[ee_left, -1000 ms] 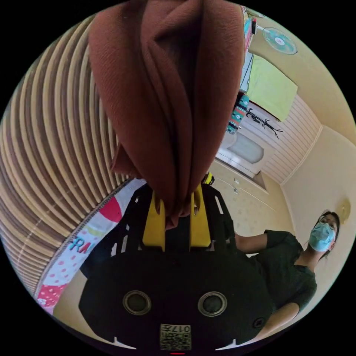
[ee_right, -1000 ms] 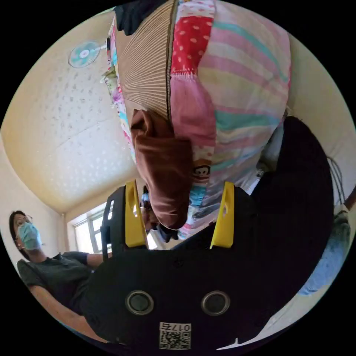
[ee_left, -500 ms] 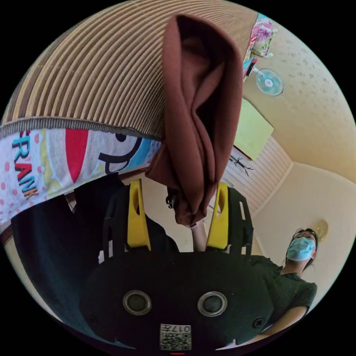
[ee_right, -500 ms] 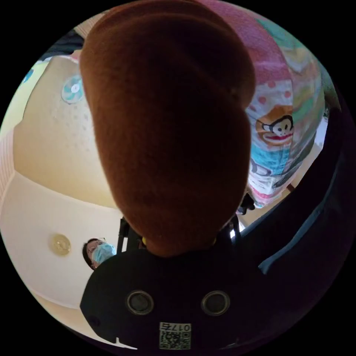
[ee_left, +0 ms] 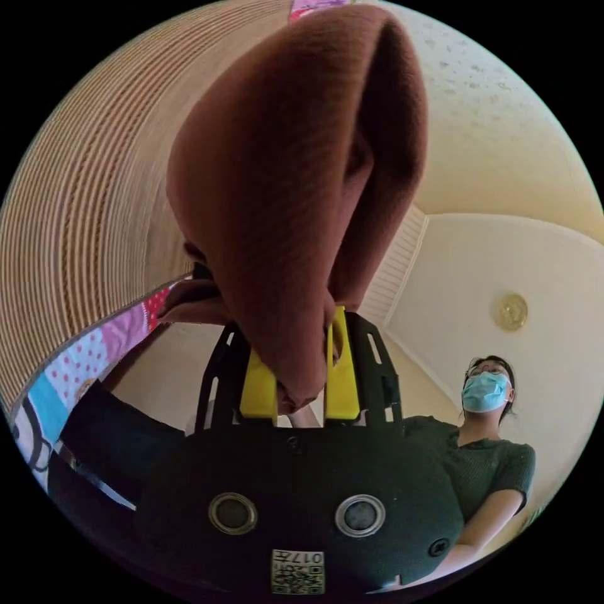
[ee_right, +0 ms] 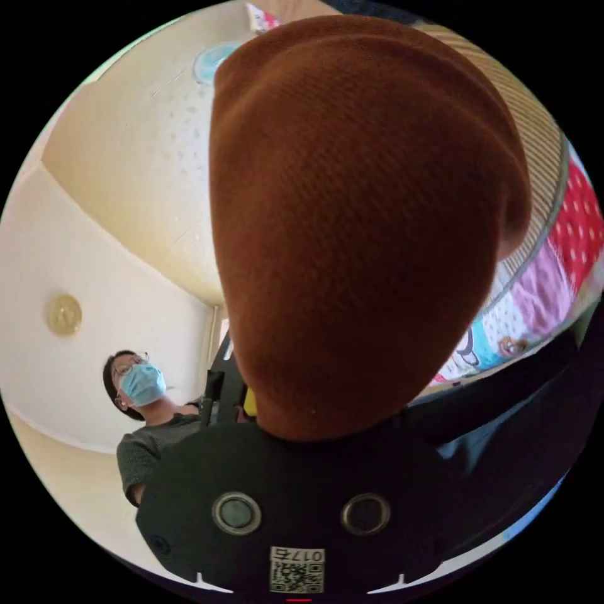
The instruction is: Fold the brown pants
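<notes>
Left gripper view has the pants (ee_left: 296, 182) bunched into a thick brown roll that rises from the left gripper (ee_left: 301, 384) toward the top of the picture. Both yellow jaws stand close together with a tuck of the brown cloth pinched between them, so this gripper is clenched on the pants. Behind the roll, a striped tan mat (ee_left: 94, 207) covers the surface, and a patterned sheet (ee_left: 75, 371) in pink, white and blue runs along the mat's edge. A dark cloth (ee_left: 107, 440) lies beside the sheet, next to the gripper body. A person (ee_left: 484, 453) in a green top and a mask stands behind the gripper, below a pale ceiling with a round lamp (ee_left: 511, 311).

Right gripper view shows the pants (ee_right: 365, 226) draped as a broad brown mound over the right gripper (ee_right: 296, 415), hiding nearly all of its jaws; a sliver of yellow peeks out at the cloth's lower edge, and I cannot tell whether this gripper is clamped or released. Past the mound lie the mat (ee_right: 535, 157) and the sheet (ee_right: 566, 251), with dark cloth (ee_right: 516, 428) beside them. The person (ee_right: 145, 409) stands under the ceiling, where a fan (ee_right: 211, 60) and the lamp (ee_right: 64, 314) are mounted.
</notes>
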{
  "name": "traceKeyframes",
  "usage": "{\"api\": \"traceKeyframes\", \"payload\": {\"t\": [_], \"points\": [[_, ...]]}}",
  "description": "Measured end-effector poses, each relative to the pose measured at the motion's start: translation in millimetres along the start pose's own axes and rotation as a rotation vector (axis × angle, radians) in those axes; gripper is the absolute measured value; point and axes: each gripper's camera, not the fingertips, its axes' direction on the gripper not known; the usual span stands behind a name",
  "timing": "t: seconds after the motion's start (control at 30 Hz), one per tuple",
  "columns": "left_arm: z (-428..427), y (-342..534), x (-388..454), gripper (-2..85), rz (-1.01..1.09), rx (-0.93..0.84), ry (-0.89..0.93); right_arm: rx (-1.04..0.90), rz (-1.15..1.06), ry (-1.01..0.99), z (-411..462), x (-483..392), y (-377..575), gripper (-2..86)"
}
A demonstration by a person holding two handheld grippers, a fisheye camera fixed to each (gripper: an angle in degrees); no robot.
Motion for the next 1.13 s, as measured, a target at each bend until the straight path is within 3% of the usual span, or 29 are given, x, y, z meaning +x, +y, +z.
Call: {"api": "traceKeyframes", "payload": {"t": [0.13, 0.27, 0.4, 0.57, 0.63, 0.67, 0.73, 0.83, 0.93, 1.07, 1.13], "points": [[109, -57, 81, 11.1, 0.23, -0.131, 0.054, -0.011, -0.306, 0.016, -30, -99, -35, 16.7], [208, -103, 131, 12.5, 0.346, -0.252, 0.046, 0.033, -0.403, 0.005, -72, -154, -63, 16.1], [266, -142, 82, 15.8, 0.118, -0.27, -0.189, 0.127, -0.309, 0.135, -147, -134, -102, 15.3], [180, -94, -39, 14.8, -0.352, -0.297, -0.593, 0.487, 0.228, 0.319, -280, -2, -65, 13.6], [86, -21, -51, 12.9, -0.539, -0.097, -0.655, 0.75, 0.422, 0.132, -315, 46, 19, 8.1], [63, 1, -49, 12.6, -0.579, -0.026, -0.649, 0.833, 0.424, 0.074, -318, 53, 41, 5.6], [-20, 98, -23, 11.9, -0.694, 0.277, -0.597, 1.169, 0.39, -0.105, -313, 70, 115, 2.7], [-79, 224, 34, 10.2, -0.759, 0.658, -0.573, 1.31, 0.451, -0.213, -283, 90, 160, 1.1], [-85, 326, 76, 10.0, -0.812, 0.934, -0.538, 1.193, 0.651, -0.122, -250, 102, 153, 0.6], [-49, 380, 85, 9.4, -0.74, 1.098, -0.447, 0.958, 0.676, -0.058, -210, 116, 80, 0.4], [-12, 380, 69, 7.8, -0.654, 1.14, -0.307, 0.57, 0.774, 0.175, -167, 113, -7, 0.4]]}}
